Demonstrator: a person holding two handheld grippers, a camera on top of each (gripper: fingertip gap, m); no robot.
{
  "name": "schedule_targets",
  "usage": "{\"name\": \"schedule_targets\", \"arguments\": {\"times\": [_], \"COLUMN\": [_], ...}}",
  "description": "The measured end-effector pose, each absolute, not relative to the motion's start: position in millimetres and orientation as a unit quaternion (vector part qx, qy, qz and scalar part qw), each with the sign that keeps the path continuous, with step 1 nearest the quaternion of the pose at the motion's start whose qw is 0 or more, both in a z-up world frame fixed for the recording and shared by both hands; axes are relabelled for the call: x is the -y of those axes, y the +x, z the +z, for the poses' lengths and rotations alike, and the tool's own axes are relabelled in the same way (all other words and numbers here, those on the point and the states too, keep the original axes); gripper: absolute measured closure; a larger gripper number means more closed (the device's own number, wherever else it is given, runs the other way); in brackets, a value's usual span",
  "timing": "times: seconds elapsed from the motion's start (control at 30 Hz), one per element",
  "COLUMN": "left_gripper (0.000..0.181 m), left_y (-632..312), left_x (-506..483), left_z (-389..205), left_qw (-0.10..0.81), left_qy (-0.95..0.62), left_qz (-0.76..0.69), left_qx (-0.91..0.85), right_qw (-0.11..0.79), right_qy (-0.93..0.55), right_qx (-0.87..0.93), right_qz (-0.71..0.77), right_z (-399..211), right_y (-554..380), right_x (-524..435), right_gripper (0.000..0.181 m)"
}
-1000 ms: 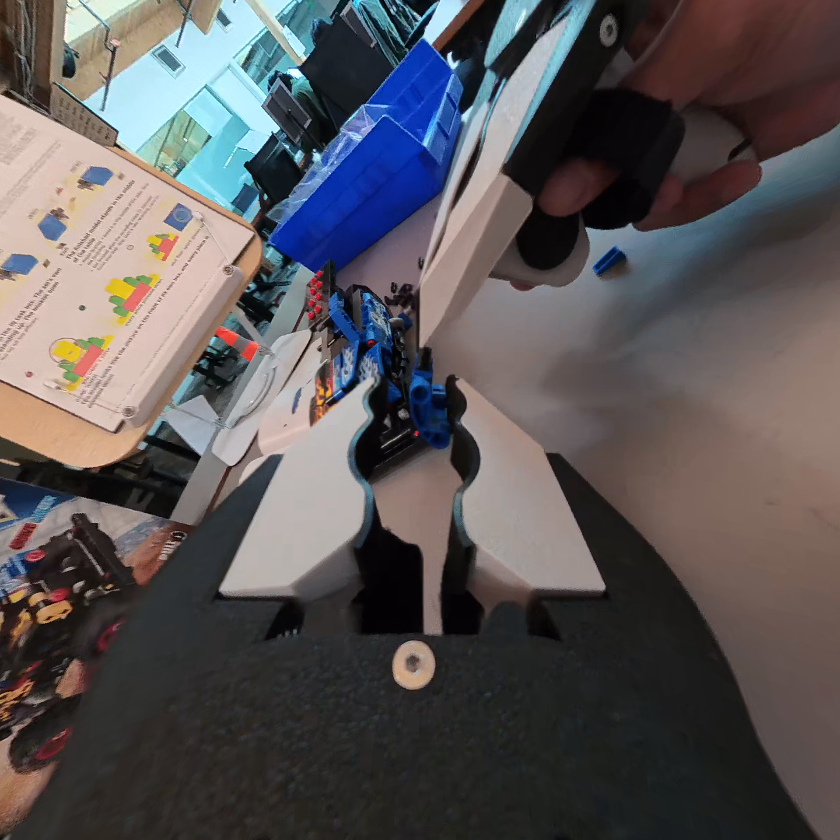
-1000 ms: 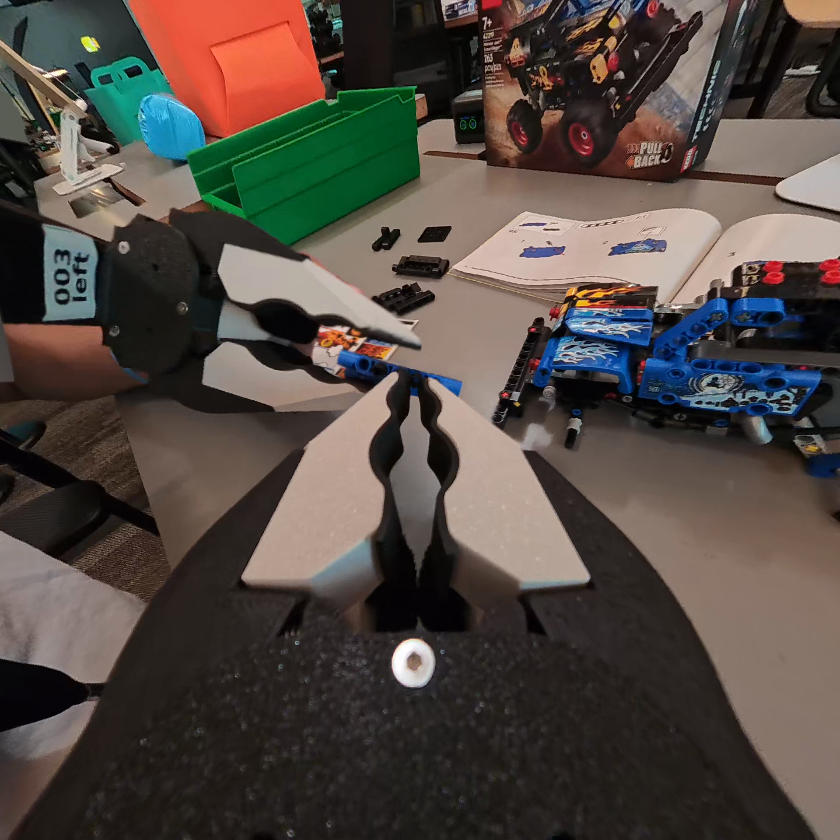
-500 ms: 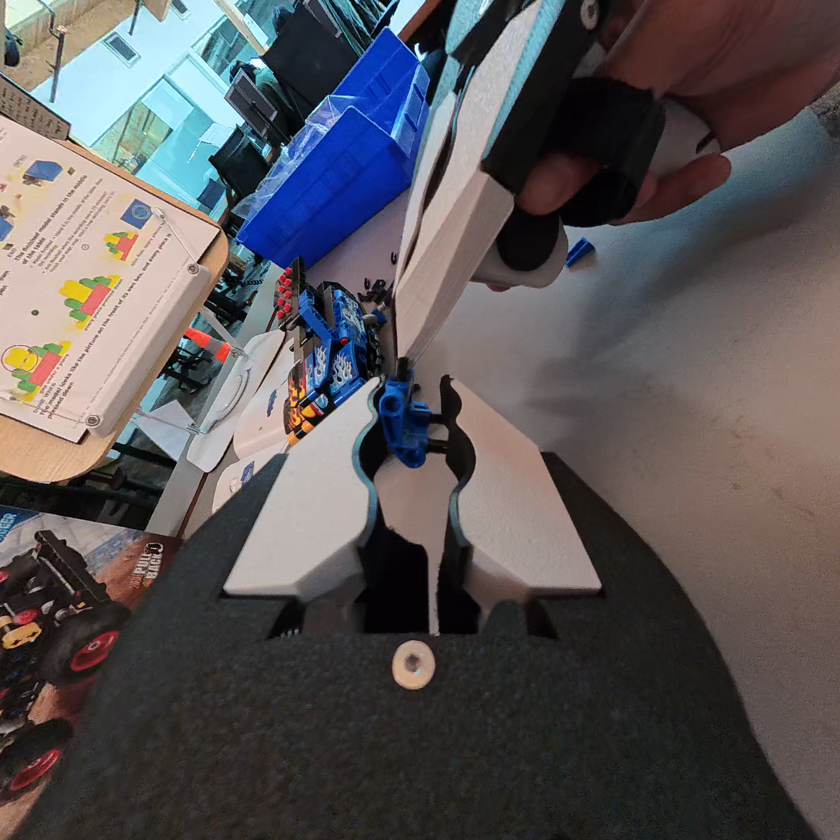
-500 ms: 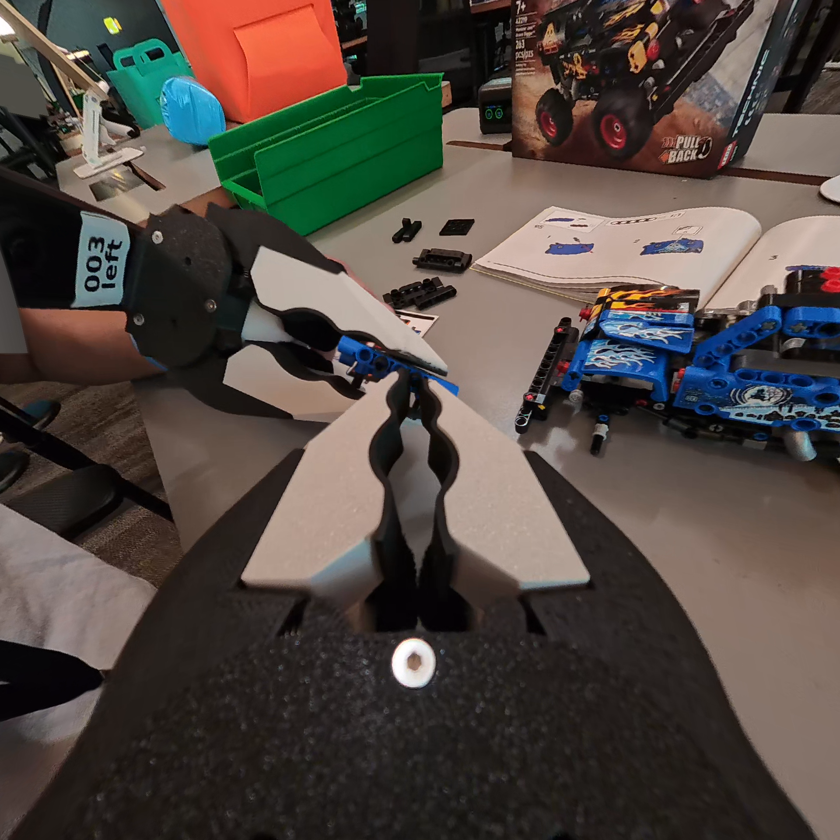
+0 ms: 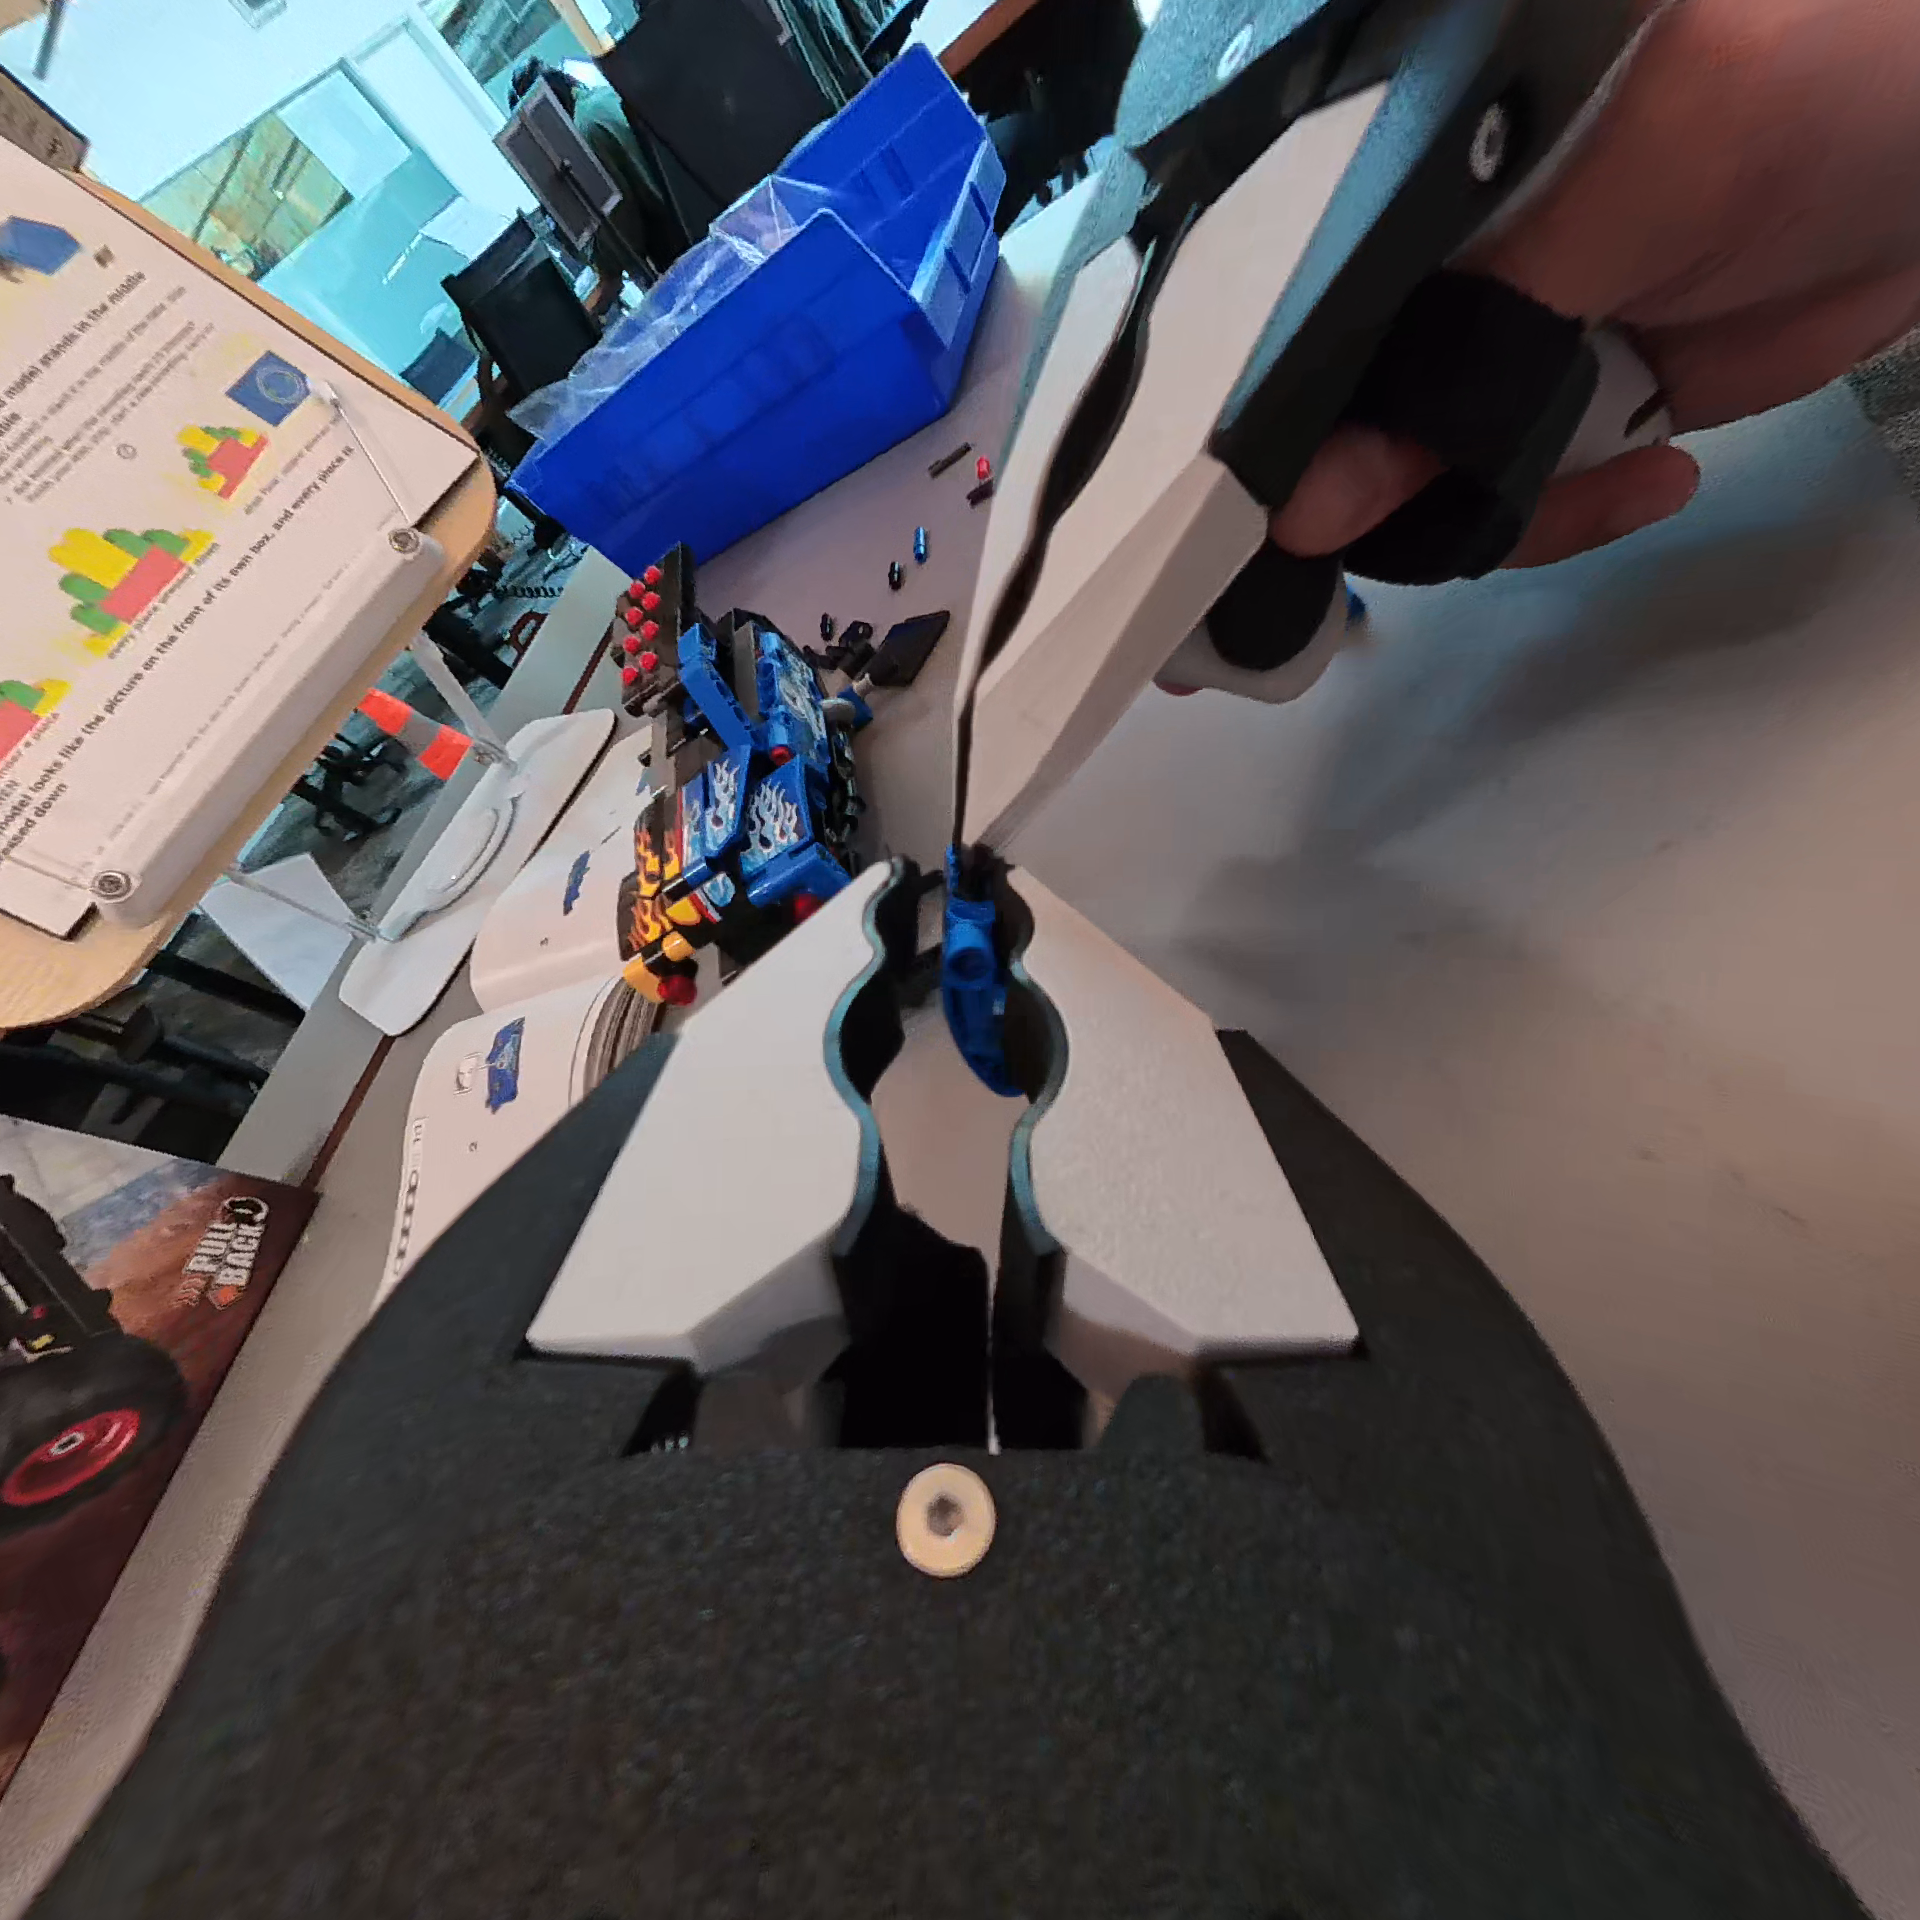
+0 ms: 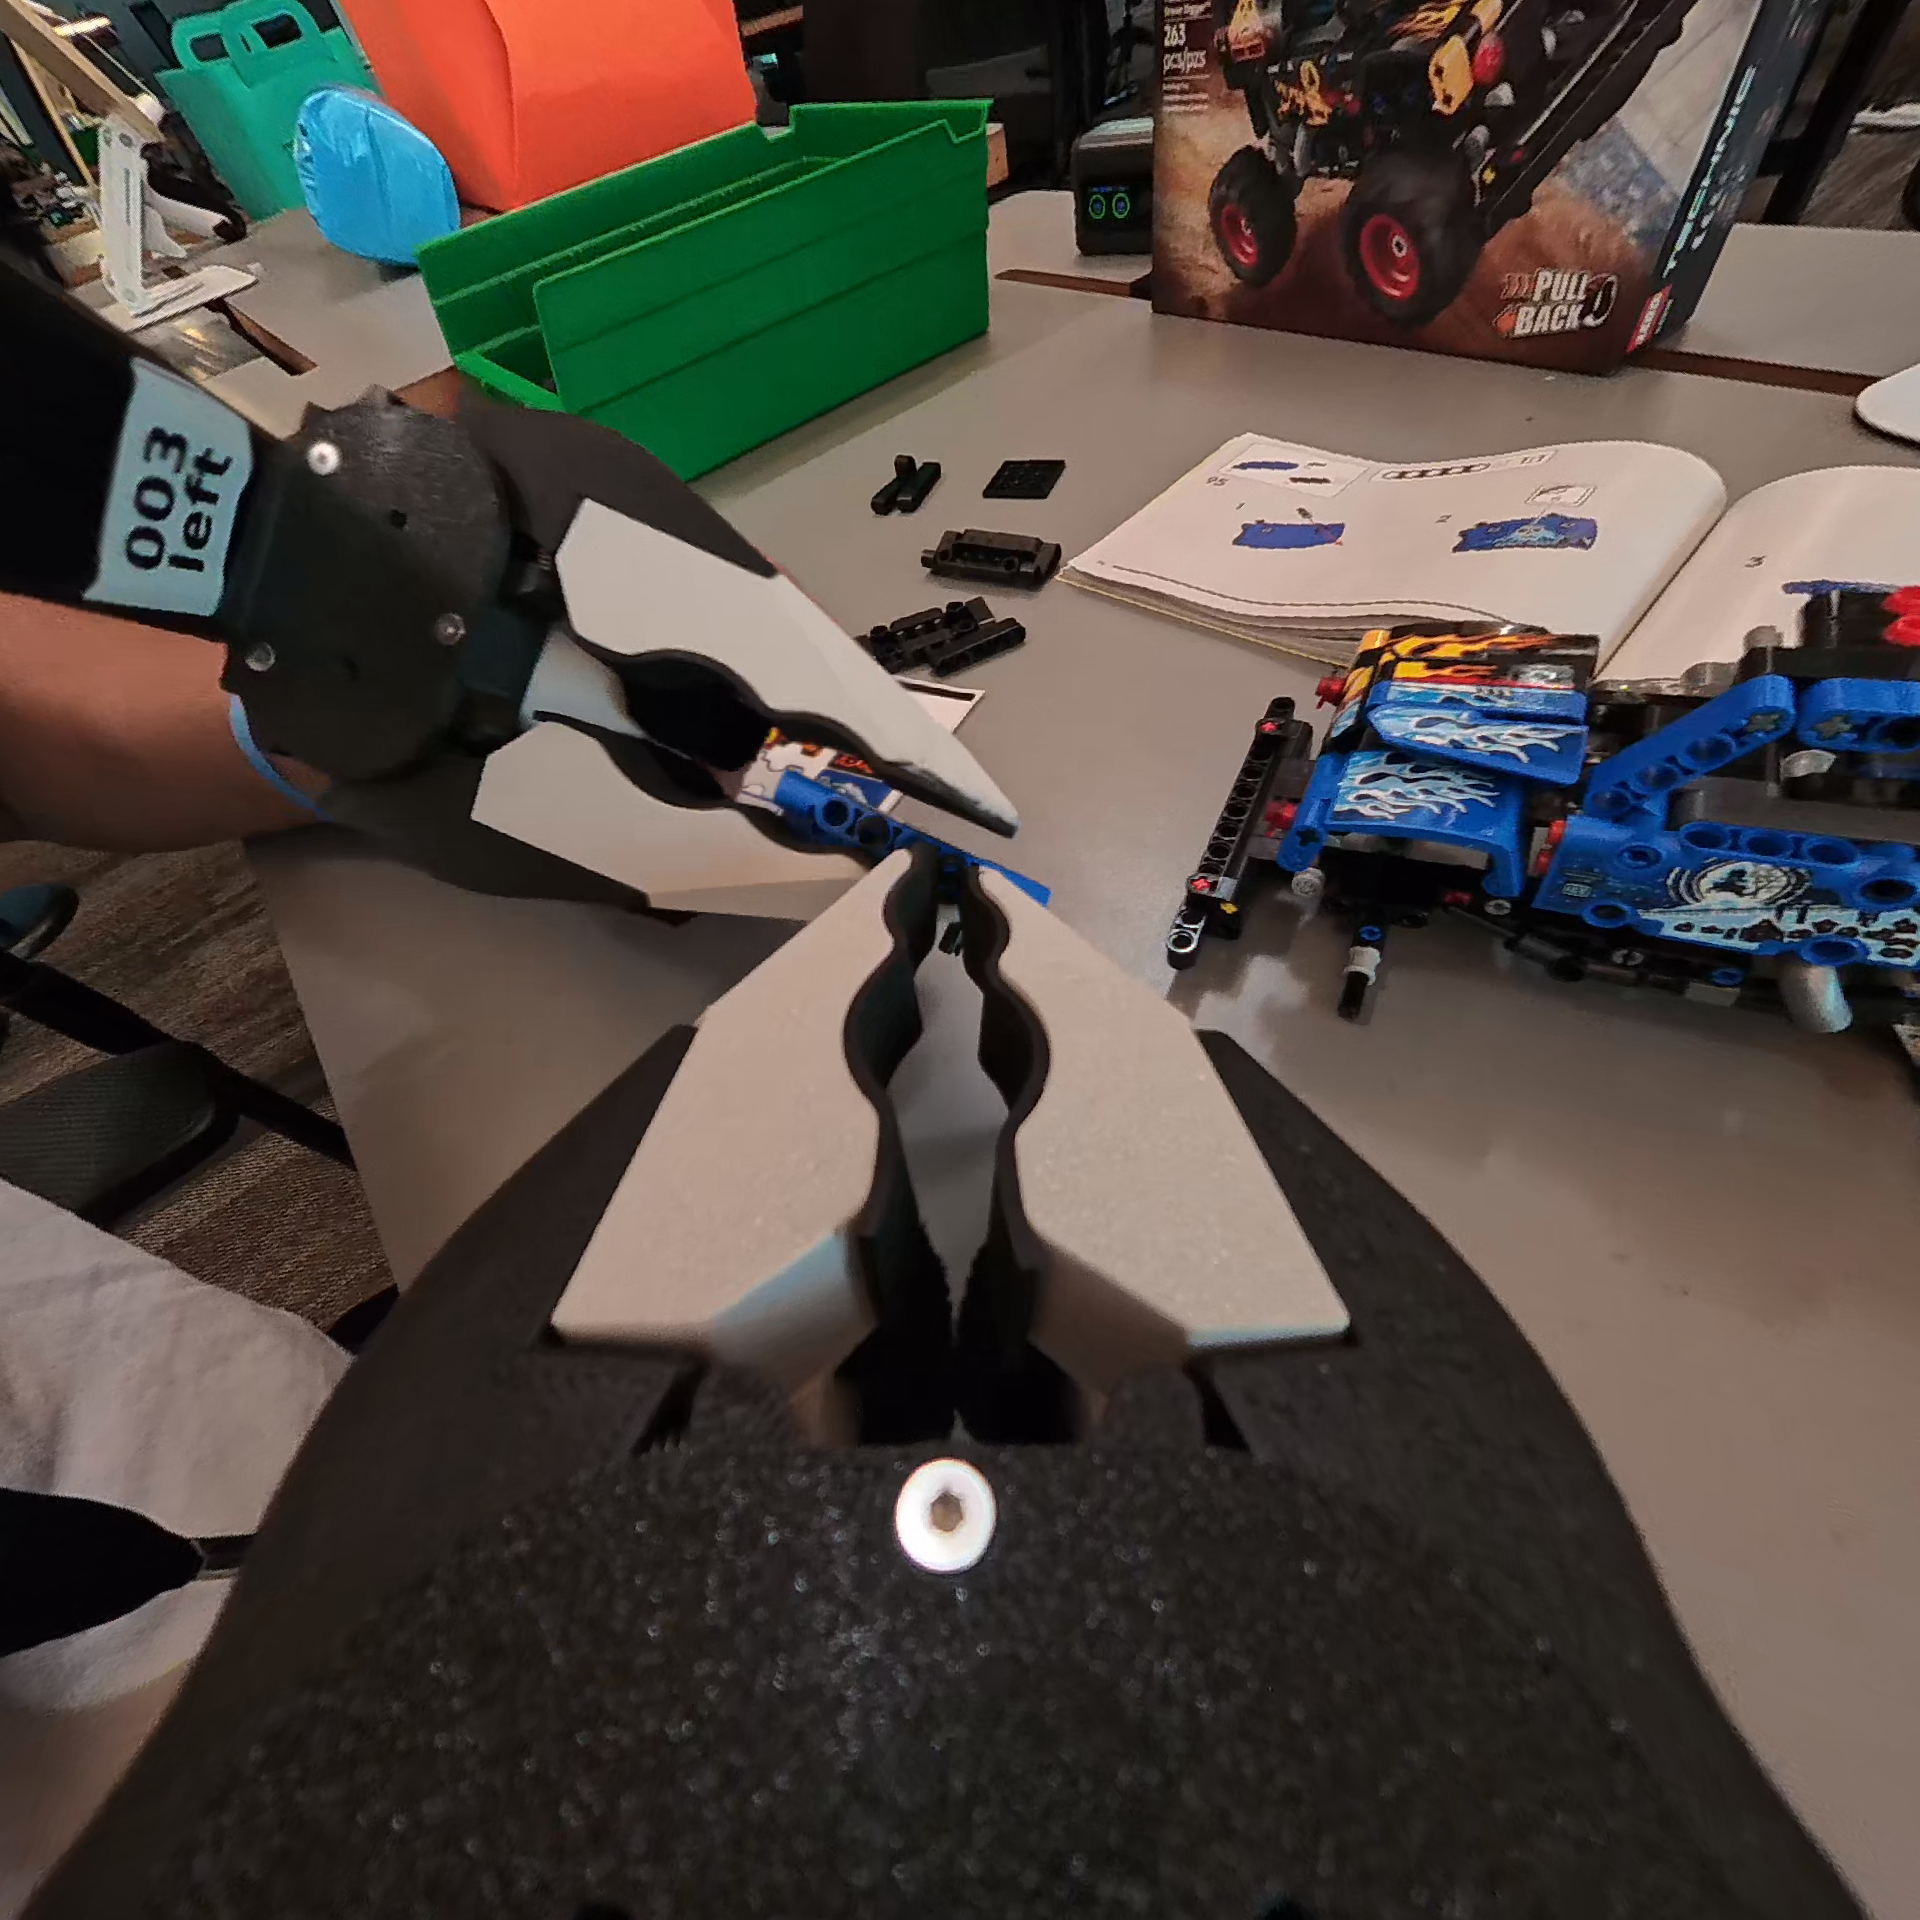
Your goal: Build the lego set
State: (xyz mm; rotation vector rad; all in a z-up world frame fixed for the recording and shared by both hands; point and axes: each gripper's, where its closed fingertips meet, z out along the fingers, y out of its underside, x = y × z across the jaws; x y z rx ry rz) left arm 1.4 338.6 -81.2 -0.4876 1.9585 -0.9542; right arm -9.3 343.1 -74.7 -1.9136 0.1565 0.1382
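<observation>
My left gripper (image 5: 951, 878) is shut on a blue lego beam (image 5: 974, 977), holding it above the grey table. The right wrist view shows that gripper's fingers (image 6: 748, 644) and the beam (image 6: 831, 816) coming in from the left. My right gripper (image 6: 940, 868) is shut, with what looks like a small black pin (image 6: 950, 883) at its tips, pressed against the beam's end. It reaches down from the upper right in the left wrist view (image 5: 966, 831). The half-built blue truck with flame stickers (image 6: 1558, 810) lies on the table to the right and also shows in the left wrist view (image 5: 748, 821).
An open instruction booklet (image 6: 1403, 540) lies behind the truck, and the set's box (image 6: 1455, 156) stands farther back. A green bin (image 6: 727, 281) and loose black parts (image 6: 956, 634) sit at the back left. A blue bin (image 5: 769, 353) and a picture board (image 5: 187, 520) stand beyond the truck. My two grippers' fingertips are within a few centimetres of each other.
The two grippers have come together. The left gripper lifted the blue beam toward the right gripper's tips, which now touch its end.
</observation>
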Motion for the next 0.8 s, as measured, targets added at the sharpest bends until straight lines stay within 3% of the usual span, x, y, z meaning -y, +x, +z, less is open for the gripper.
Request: {"name": "schedule_targets", "arguments": {"times": [0.43,0.63,0.8], "left_gripper": [0.175,0.175,0.176], "left_y": [0.3,15.5,6.3], "left_x": [-338.1,-372.6,-350.1], "left_z": [-76.8,-86.1,-66.6], "left_qw": [0.468,0.464,0.469], "left_qy": [-0.18,-0.245,-0.219], "left_qz": [-0.367,-0.321,-0.371], "left_qx": [-0.783,-0.789,-0.771], "right_qw": [0.577,0.605,0.607], "right_qy": [-0.81,-0.791,-0.791], "right_qx": [-0.069,-0.075,-0.066], "right_qz": [0.073,0.038,0.038], "right_z": [-68.4,-54.8,-38.8], "right_y": [-11.0,-3.6,10.5], "right_x": [-342.7,-335.9,-323.1], "right_gripper": [0.178,0.178,0.178]}}
